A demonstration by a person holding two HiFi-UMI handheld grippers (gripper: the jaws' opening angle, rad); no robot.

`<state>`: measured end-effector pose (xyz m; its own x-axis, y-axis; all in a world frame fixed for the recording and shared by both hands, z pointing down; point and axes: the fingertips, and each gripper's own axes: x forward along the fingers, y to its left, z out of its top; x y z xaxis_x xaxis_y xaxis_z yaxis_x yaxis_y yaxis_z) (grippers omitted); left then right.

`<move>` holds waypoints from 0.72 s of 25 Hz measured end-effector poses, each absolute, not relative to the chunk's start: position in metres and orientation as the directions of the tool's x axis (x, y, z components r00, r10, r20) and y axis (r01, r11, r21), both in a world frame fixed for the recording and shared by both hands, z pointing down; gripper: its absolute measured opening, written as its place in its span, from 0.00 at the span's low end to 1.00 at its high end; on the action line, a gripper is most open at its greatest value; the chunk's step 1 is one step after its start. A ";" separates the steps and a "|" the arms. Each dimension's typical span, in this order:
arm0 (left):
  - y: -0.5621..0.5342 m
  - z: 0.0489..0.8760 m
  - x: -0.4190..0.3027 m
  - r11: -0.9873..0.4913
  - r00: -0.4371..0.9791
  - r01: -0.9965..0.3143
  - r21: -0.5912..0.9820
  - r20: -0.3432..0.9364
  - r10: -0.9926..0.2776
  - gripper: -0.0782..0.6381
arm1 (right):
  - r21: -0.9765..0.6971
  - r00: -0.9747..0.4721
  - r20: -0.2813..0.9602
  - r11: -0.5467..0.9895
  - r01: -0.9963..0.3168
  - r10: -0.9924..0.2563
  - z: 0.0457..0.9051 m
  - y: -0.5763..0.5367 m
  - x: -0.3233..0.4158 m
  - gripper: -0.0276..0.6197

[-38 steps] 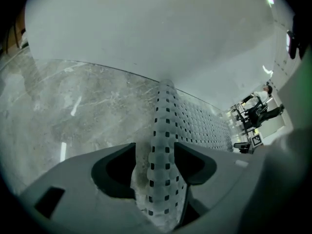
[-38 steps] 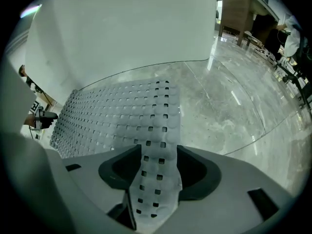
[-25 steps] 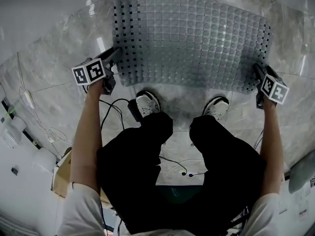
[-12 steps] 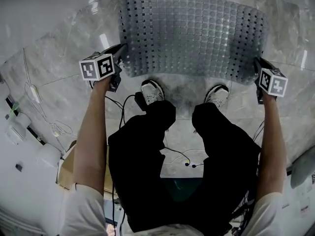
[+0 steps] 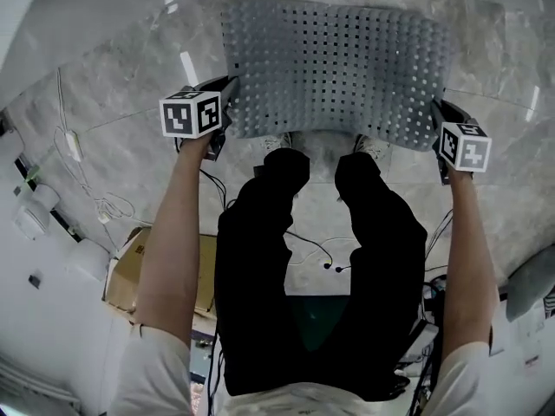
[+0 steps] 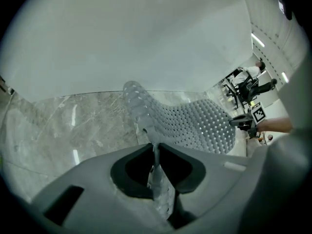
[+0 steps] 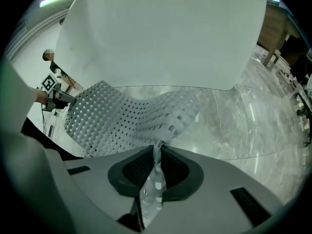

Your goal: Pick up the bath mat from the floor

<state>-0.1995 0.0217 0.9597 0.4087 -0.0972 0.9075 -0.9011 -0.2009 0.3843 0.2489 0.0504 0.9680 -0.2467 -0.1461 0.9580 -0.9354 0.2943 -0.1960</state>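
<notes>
Left gripper, right gripper closing on bath mat edges; head view hides pinch.

Cardboard box, white cable, marble floor

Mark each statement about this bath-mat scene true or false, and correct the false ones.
1. The left claw and the right claw each have an edge of the bath mat between their jaws. True; both claws are closing on it.
2. The mat lies flat on the floor. False: its gripped side curves up off the floor.
3. The mat is a solid sheet without holes. False: rows of small holes cover it.
4. In the head view, a cardboard box shows beside the person's left arm. True.
</notes>
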 end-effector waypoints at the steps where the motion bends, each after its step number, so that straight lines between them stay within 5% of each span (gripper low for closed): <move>1: 0.025 0.949 -0.198 -0.201 0.408 -0.901 0.385 0.908 -0.091 0.18 | -0.196 -0.248 0.959 0.305 -0.932 -0.141 0.957 0.053 0.248 0.12; 18: 0.036 0.807 -0.195 -0.187 0.411 -0.902 0.390 0.907 -0.092 0.18 | -0.208 -0.264 0.954 0.326 -0.922 -0.140 0.813 0.060 0.224 0.11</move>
<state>-0.1950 0.0363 0.8074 0.4114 -0.0920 0.9068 -0.9016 -0.1869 0.3901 0.2237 0.0603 0.8131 -0.2643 -0.1397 0.9543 -0.9222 0.3263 -0.2076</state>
